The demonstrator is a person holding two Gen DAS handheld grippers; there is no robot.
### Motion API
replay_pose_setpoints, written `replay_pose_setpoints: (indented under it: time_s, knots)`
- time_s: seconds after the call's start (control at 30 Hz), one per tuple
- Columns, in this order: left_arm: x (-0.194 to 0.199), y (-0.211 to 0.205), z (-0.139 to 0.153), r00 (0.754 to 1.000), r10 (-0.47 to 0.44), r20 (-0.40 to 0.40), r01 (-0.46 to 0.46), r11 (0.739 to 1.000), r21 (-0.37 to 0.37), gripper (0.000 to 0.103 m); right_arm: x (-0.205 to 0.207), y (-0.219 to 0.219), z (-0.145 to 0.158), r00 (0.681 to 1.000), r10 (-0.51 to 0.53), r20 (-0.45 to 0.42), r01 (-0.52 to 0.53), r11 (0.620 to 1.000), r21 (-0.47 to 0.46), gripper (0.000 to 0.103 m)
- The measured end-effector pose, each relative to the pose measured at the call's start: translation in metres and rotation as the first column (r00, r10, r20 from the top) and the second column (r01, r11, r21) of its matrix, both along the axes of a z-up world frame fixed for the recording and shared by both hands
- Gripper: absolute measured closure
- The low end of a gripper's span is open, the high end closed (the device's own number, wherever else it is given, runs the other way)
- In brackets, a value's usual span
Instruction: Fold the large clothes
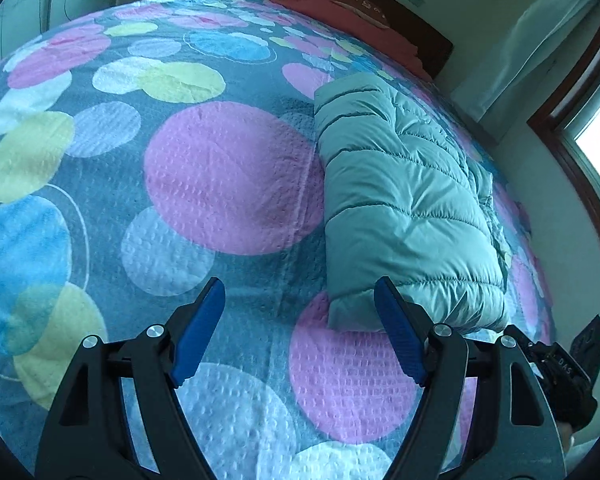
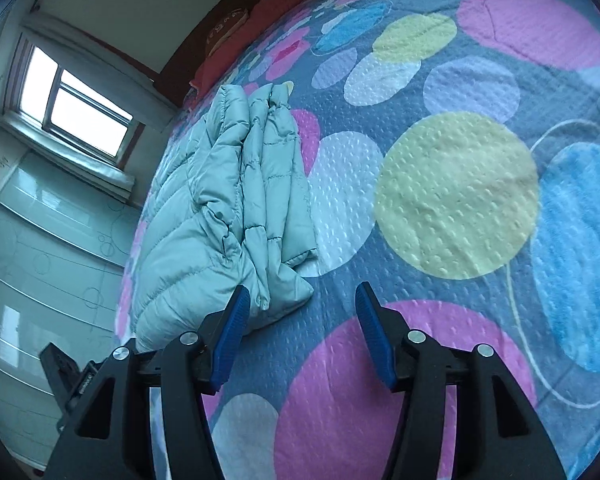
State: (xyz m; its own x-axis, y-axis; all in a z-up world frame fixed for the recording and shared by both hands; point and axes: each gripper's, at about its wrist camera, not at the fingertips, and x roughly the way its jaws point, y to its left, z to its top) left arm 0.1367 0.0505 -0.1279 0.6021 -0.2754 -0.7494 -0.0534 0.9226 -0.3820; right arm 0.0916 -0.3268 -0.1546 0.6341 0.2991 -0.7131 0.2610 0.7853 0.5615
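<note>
A pale teal quilted puffer jacket (image 1: 400, 200) lies folded into a thick bundle on the bed; it also shows in the right wrist view (image 2: 228, 200). My left gripper (image 1: 300, 292) is open and empty, hovering just in front of the bundle's near edge, its right finger close to the jacket corner. My right gripper (image 2: 302, 296) is open and empty, with its left finger next to the bundle's near corner and its right finger over bare bedspread. The other gripper's black body shows at the edge of each view (image 1: 560, 364) (image 2: 72, 372).
The bed carries a grey-blue bedspread with big pink, yellow and blue circles (image 1: 228, 176) (image 2: 456, 192). Red pillows and a dark headboard (image 1: 340, 8) are at the far end. A window (image 2: 80, 108) and glossy cabinet (image 2: 40, 240) stand beside the bed.
</note>
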Motion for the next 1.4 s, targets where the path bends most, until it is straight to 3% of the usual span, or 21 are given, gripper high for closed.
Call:
replay_pose_setpoints:
  time_s: [0.2,0.47,0.73,1.4]
  knots:
    - [-0.021,-0.009,0.034,0.997,0.026,0.074,-0.037,0.989,0.146,0.015,-0.017,0.028,0.04,1.0,0.009,0.026,-0.001,0.962,-0.273,0.037]
    - [-0.047,-0.028,0.078,0.984,0.012,0.176,-0.057,0.965,0.257,0.011,-0.023,0.066,0.081,0.996,0.051,0.078,-0.012,0.899,-0.438,0.03]
    - [-0.063,-0.045,0.096,0.977,-0.015,0.211,-0.053,0.948,0.315,0.01,-0.033,0.085,0.1,0.991,0.081,0.105,-0.019,0.869,-0.494,0.028]
    - [-0.074,-0.052,0.098,0.977,-0.027,0.211,-0.044,0.946,0.323,0.01,-0.04,0.1,0.108,0.986,0.098,0.132,-0.016,0.854,-0.519,0.028]
